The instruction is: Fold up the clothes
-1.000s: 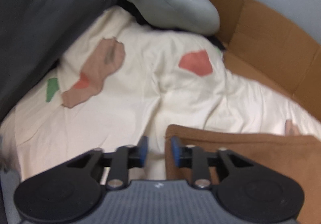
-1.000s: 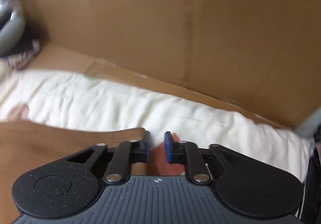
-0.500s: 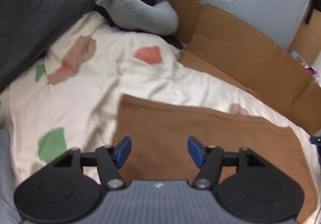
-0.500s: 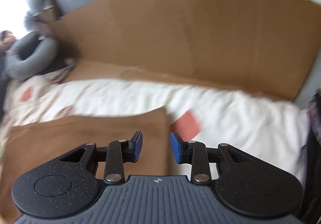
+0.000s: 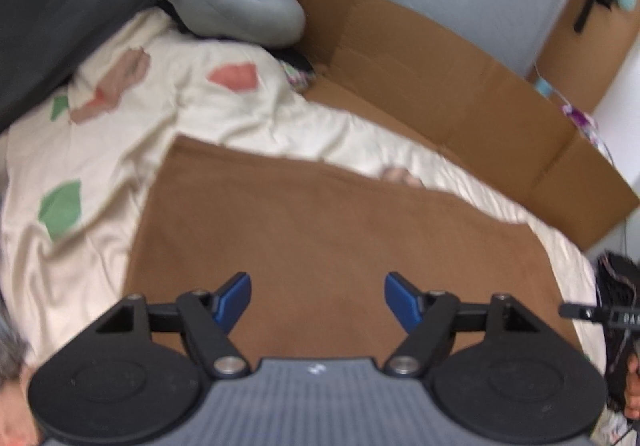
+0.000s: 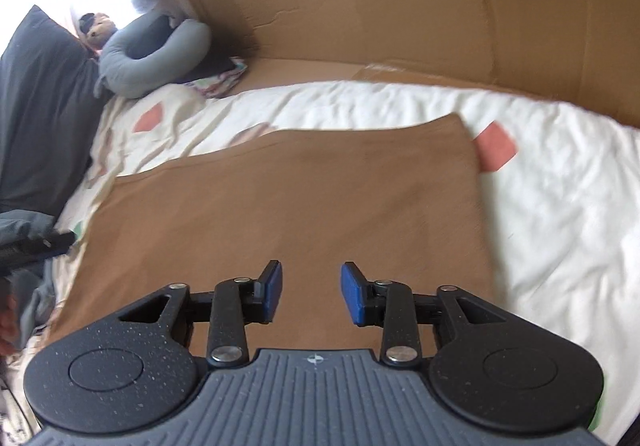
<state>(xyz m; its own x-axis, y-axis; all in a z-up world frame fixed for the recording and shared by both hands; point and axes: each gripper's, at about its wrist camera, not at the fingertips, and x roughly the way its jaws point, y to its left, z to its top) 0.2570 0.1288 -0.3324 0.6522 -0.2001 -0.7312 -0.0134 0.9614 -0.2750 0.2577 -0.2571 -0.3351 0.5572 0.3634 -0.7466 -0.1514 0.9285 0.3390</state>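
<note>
A second ago both grippers were nearly pressed together at the edge of the brown cloth (image 5: 320,230); now they are standing higher above it and holding nothing. The left gripper (image 5: 318,300) is spreading wide, the right gripper (image 6: 311,292) is parted less widely. The cloth is lying flat across the middle of both frames, on the cream bedsheet (image 6: 540,206) with red and green patches. The cardboard (image 6: 400,14) is standing along the top of the right frame. In the upper left, a grey curved pillow (image 5: 224,2) is resting beside it.
</note>
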